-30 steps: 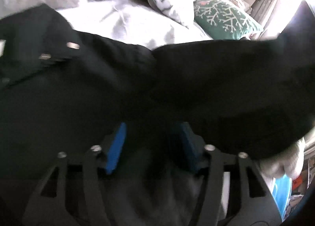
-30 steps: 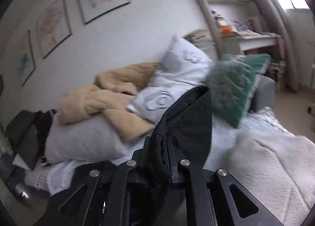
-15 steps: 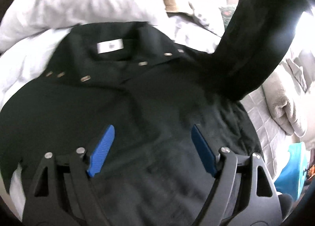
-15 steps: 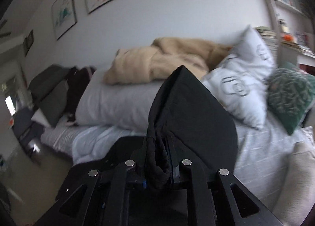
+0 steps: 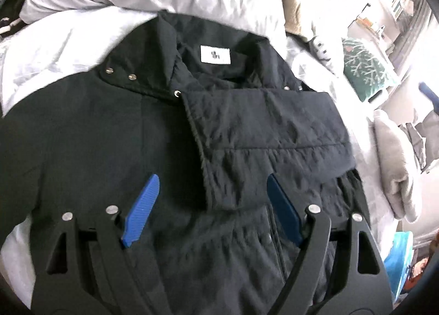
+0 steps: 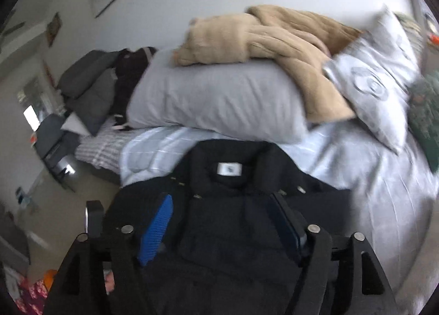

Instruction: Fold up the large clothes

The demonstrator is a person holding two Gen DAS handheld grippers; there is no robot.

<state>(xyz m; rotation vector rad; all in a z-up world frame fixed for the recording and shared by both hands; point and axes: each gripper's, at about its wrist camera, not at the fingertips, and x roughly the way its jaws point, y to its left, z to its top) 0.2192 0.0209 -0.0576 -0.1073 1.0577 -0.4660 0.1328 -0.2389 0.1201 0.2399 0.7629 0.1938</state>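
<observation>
Left wrist view shows the black jacket [image 5: 115, 150] spread front-up on the pale bedding [image 5: 55, 40], its collar toward twelve o'clock with a white label [image 5: 215, 54] showing inside the neck. One sleeve [image 5: 263, 134] lies folded across the chest, running from about three o'clock in toward the centre, its cuff end resting near the middle of the front. My left gripper [image 5: 212, 205] hangs over the lower chest with its blue pads spread wide apart and no cloth pinched between them; the jacket simply lies beneath.

From the right wrist view, my right gripper [image 6: 222, 221] has its jaws just sprung apart, wide now, with the dark cloth lying below and between the pads but not squeezed by them, as far as the blur lets me judge. The collar and the label [image 6: 229, 169] sit at twelve o'clock from those pads. Beyond, still at twelve, a grey pillow [image 6: 219, 101] carries a tan blanket [image 6: 260, 38], and a patterned white cushion [image 6: 376, 81] leans at two o'clock. A green cushion [image 5: 362, 68] lies at two o'clock in the left wrist view.
</observation>
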